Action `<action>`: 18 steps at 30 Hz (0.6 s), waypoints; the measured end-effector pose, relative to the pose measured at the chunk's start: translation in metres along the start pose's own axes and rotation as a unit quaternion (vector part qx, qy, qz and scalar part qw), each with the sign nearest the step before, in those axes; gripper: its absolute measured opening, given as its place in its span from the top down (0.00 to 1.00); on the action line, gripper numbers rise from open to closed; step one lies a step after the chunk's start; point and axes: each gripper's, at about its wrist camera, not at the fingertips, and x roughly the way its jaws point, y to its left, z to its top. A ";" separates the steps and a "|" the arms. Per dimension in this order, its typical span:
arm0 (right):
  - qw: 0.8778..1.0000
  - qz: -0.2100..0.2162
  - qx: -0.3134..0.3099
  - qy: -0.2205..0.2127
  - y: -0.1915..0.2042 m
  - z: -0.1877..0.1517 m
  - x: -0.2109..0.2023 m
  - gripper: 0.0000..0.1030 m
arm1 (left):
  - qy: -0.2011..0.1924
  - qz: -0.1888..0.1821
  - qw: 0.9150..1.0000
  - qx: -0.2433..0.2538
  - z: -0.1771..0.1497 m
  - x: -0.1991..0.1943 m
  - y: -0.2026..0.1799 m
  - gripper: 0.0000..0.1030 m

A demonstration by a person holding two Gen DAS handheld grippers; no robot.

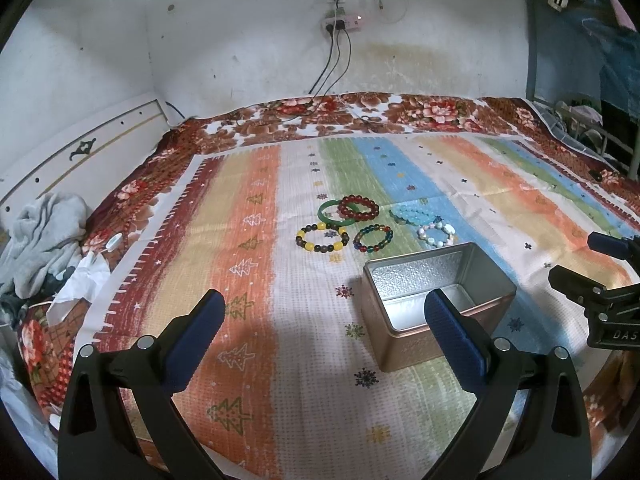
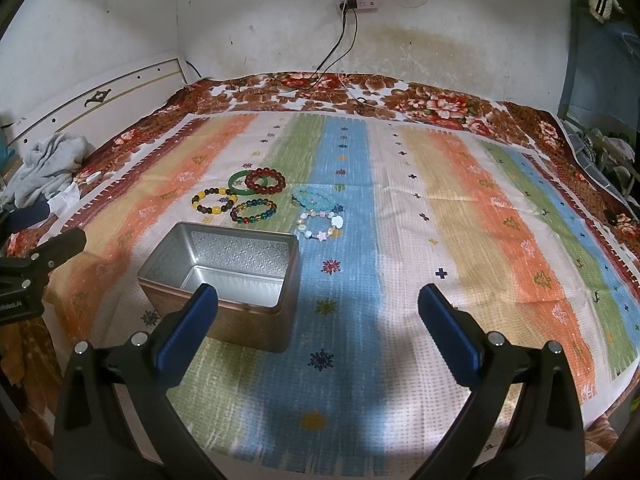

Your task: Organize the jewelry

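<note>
Several bead bracelets lie in a cluster on the striped cloth: a green bangle [image 1: 329, 213] [image 2: 239, 182], a dark red one [image 1: 358, 207] [image 2: 265, 180], a yellow and brown one [image 1: 321, 237] [image 2: 214, 201], a multicolour one [image 1: 373, 237] [image 2: 253, 211], a light blue one [image 1: 412, 215] [image 2: 316, 199] and a pastel one [image 1: 436, 235] [image 2: 320, 227]. An open, empty metal tin [image 1: 437, 303] [image 2: 228, 280] stands in front of them. My left gripper [image 1: 325, 320] is open and empty, left of the tin. My right gripper [image 2: 318, 312] is open and empty, right of the tin.
The striped cloth [image 2: 460, 216] lies on a floral bedspread [image 2: 432, 104]. Grey clothes [image 1: 44, 236] and white paper [image 1: 86, 276] are piled at the left edge by the headboard. Cables run from a wall power strip [image 2: 360, 2] onto the bed's far edge.
</note>
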 end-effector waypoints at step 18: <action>1.000 0.000 0.000 0.001 0.000 -0.002 0.001 0.04 | 0.003 0.001 1.000 0.002 -0.001 0.001 0.001 0.05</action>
